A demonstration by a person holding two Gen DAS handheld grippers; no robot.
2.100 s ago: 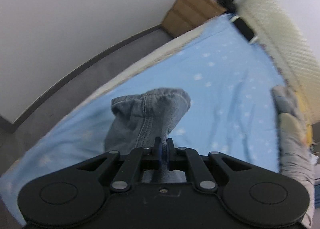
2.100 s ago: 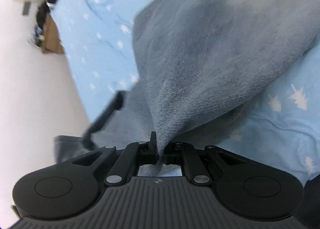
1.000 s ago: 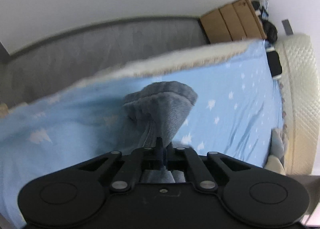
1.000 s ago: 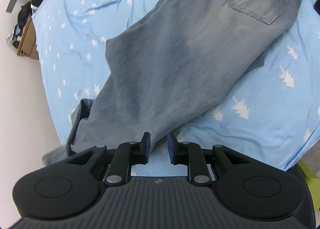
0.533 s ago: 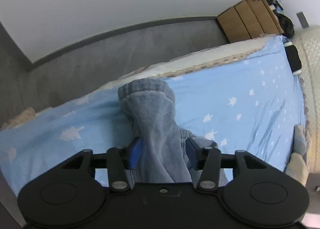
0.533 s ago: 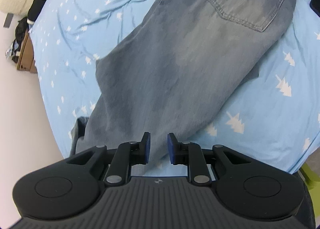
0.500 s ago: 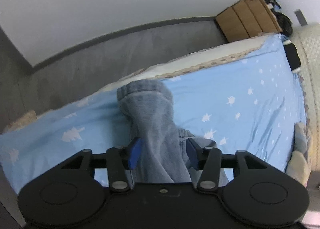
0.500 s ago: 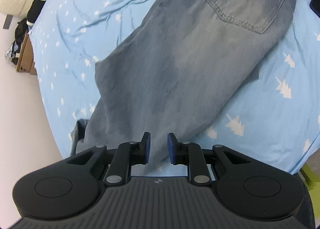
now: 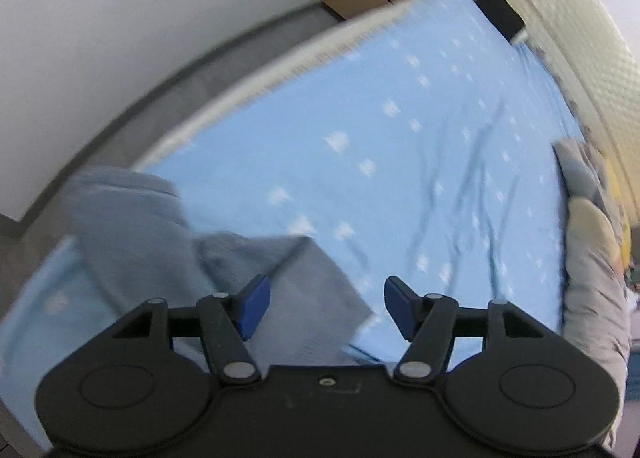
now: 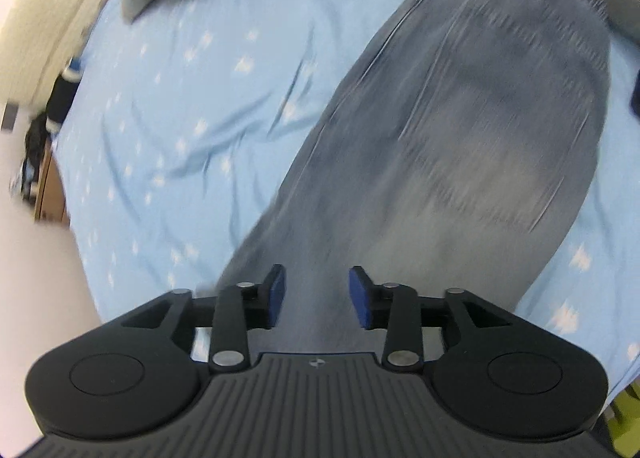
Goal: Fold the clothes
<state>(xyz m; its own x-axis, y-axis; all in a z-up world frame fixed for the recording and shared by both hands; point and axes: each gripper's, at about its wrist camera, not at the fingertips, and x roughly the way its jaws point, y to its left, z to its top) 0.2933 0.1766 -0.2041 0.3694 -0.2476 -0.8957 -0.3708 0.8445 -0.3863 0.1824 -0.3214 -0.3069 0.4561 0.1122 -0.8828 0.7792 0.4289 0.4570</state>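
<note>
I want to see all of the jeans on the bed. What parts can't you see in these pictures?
- Right wrist view: the grey-blue denim jeans are motion-blurred, so pocket and seams are unreadable; their near end is hidden behind the open right gripper.
- Left wrist view: the jeans' leg end is blurred and partly hidden by the open left gripper.
- The light blue patterned bedsheet: its print is too smeared to identify.

Both the left gripper [image 9: 326, 308] and the right gripper [image 10: 316, 296] are matte black with blue finger pads, silver pivot screws and round side discs, the right one's base ribbed.
</note>
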